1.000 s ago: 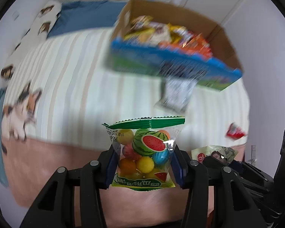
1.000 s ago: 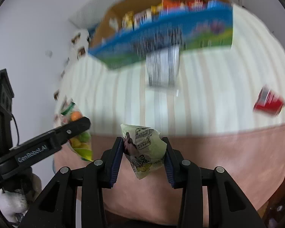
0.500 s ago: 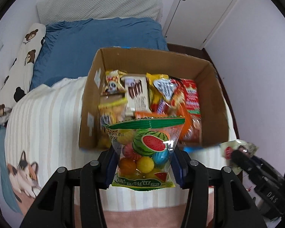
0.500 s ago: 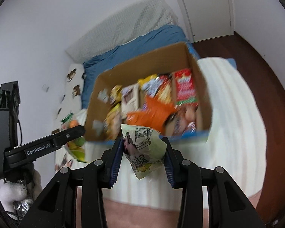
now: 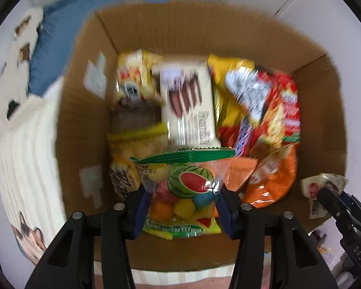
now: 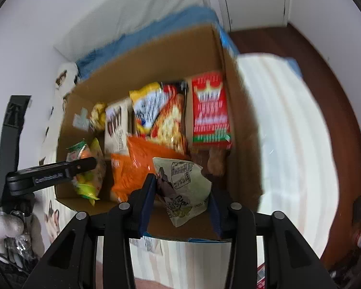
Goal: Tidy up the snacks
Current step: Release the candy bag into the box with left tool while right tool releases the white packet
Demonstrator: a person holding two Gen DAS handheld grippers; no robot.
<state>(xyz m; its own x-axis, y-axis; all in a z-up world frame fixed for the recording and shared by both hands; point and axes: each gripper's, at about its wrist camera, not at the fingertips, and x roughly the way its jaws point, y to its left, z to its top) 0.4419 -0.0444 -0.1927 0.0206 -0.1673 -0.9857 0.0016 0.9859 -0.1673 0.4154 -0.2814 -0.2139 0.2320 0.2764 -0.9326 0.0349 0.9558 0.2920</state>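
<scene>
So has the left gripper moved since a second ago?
Yes. The left gripper, with the fruit candy bag between its opening jaws, has moved from short of the cardboard box to directly over it.

Left gripper (image 5: 181, 208) at 6 o'clock, jaws opening, fruit-candy bag (image 5: 181, 192) between them, over the cardboard box (image 5: 84, 125) full of snacks. White wafer pack (image 5: 187, 103) at 12 o'clock, orange bag (image 5: 272, 180) at 3 o'clock.

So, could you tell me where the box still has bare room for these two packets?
The cardboard box shows bare floor along its left wall, beside the yellow packets, and a gap in the near right corner below the red packet. The middle and far right are piled with packets, including the orange bag.
</scene>
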